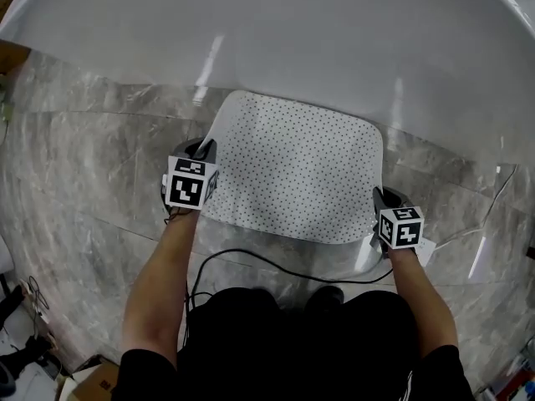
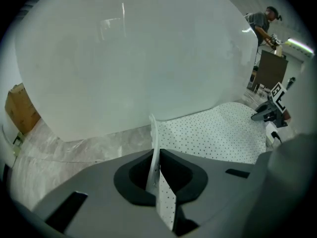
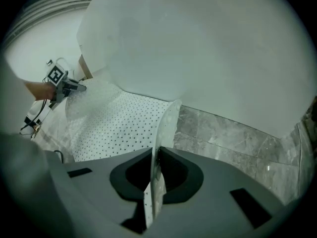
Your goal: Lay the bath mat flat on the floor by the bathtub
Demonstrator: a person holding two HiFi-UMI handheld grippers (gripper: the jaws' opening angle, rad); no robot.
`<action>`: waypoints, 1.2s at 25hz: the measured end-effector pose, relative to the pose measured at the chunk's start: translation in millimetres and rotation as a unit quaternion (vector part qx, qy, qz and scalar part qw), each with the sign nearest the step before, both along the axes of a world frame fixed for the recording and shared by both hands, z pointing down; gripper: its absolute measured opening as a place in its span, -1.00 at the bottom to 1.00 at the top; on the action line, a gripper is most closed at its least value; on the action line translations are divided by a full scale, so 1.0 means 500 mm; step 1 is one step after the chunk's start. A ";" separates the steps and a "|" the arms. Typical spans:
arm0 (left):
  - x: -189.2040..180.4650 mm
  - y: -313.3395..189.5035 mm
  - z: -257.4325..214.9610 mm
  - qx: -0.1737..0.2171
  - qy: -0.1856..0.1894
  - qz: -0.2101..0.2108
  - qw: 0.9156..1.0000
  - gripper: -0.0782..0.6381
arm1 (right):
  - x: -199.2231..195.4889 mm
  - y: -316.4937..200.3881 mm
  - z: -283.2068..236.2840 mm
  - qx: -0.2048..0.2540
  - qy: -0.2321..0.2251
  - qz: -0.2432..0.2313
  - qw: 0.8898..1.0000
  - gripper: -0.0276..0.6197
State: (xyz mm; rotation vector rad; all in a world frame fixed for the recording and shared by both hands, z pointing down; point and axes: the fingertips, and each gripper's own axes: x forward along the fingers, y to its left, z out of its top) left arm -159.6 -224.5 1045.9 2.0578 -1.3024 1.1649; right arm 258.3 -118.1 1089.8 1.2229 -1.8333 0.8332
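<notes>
Almost done: left gripper [image 1: 206, 151] & right gripper [image 1: 378, 197] pinched bath mat [image 1: 297, 170] edges beside bathtub [image 1: 267, 32]; we'd yet to lower + release.

**Dotted bath mat [image 1: 297, 170] spread before the bathtub [image 1: 276, 32], near corners pinched**

The bath mat is white with small dark dots and rounded corners. It spreads broadly over the grey marbled floor [image 1: 84, 165], with its far edge just beside the base of the white, rounded bathtub. Its two near corners curl upward. One is clamped in the left hand-held gripper [image 1: 203, 152], the other in the right hand-held gripper [image 1: 381, 200].
</notes>
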 end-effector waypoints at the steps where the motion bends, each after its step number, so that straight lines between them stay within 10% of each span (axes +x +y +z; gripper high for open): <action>1: -0.007 0.004 0.010 -0.006 -0.010 0.000 1.000 -0.71 | -0.001 0.003 0.006 -0.004 0.005 -0.005 1.000 -0.84; 9: -0.023 0.031 0.042 -0.024 -0.053 0.008 0.998 -0.69 | 0.027 0.036 0.039 -0.047 -0.002 0.004 0.999 -0.45; 18: -0.060 0.033 0.038 -0.012 -0.101 -0.015 0.995 -0.23 | 0.047 0.089 0.053 -0.090 -0.003 -0.011 0.996 -0.35; 25: 0.032 0.109 0.126 -0.090 -0.050 0.044 0.994 -0.23 | 0.061 0.099 0.076 -0.101 0.007 -0.027 0.995 -0.36; 30: 0.092 0.159 0.148 -0.127 0.008 0.065 0.990 -0.23 | 0.067 0.076 0.084 -0.095 0.046 -0.047 0.993 -0.76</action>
